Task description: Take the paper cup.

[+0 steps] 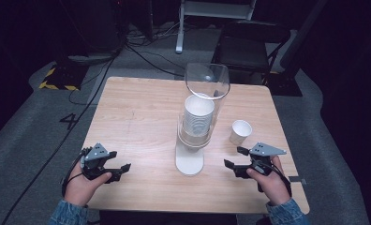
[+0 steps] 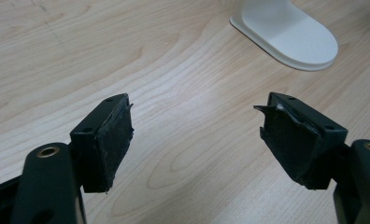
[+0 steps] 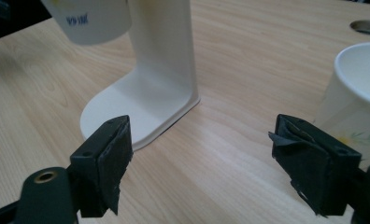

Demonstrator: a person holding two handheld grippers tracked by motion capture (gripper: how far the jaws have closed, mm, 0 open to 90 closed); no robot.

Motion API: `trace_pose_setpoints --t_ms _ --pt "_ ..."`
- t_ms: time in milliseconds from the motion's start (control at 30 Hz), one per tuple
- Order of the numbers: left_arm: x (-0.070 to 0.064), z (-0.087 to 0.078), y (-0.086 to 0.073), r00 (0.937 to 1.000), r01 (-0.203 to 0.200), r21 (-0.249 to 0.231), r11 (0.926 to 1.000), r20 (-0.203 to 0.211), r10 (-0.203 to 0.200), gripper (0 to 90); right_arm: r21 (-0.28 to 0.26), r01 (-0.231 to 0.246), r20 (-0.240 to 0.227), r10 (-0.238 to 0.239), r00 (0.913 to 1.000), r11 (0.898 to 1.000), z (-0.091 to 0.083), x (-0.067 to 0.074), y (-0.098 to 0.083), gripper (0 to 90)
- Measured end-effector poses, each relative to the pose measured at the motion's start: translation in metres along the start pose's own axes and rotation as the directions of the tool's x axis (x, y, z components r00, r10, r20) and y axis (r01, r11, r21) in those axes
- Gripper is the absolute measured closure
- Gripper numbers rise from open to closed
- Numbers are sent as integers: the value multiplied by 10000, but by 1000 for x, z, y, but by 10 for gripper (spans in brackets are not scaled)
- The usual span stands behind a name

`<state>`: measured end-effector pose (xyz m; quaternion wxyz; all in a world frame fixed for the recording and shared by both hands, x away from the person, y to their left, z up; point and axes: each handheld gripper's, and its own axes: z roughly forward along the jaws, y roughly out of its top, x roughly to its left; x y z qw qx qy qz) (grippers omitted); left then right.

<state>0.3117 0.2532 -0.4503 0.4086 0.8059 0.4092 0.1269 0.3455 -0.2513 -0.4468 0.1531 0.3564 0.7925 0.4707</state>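
White paper cup (image 1: 240, 131) stands upright right of centre in the high view, beside the cup dispenser (image 1: 193, 136). Your right gripper (image 1: 236, 161) sits just below it, jaws apart with nothing between them; in the right gripper view the cup rises at the right edge, so it lies up and right of the claw. Your left gripper (image 1: 119, 169), also spread empty, waits lower left, well apart.

Table (image 1: 141, 117) brightly lit from overhead, surroundings near black; soft shadows, gripper views sharp, nearest edges slightly blurred.
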Motion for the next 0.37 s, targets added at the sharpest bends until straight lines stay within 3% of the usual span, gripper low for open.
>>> trace_pose_setpoints --t_ms 200,367 --pt "2 11 -4 9999 39 -36 10000 168 -38 235 432 180 -132 -175 9998 9989 18 2 -21 212" --pt "9 24 -9 9999 99 266 9996 99 -101 181 836 404 125 -416 9991 9957 28 2 -33 207"
